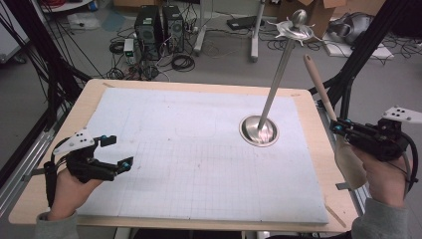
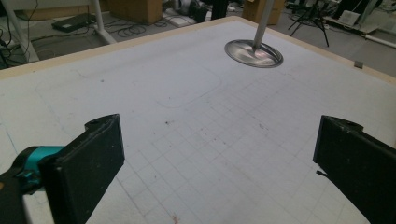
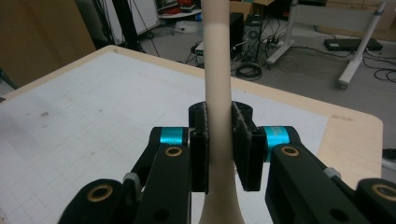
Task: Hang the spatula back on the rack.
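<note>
Here the right gripper (image 1: 340, 130) is clamped on the wooden spoon (image 1: 332, 122), handle pointing to upper left, toward the metal stand (image 1: 275, 84). The left gripper (image 1: 119, 152), lower left, is wide open and holds nothing.

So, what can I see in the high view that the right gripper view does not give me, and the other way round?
High view alone: the left gripper with jaws apart above the white mat, the metal stand with its tall rod, and the spoon's bowl hanging below the right gripper. Right gripper view alone: the close grip, both black pads pressed against the handle of the wooden spoon. Both share the spoon, the right gripper, the gridded mat, the table edge, and the computer towers on the floor beyond.
</note>
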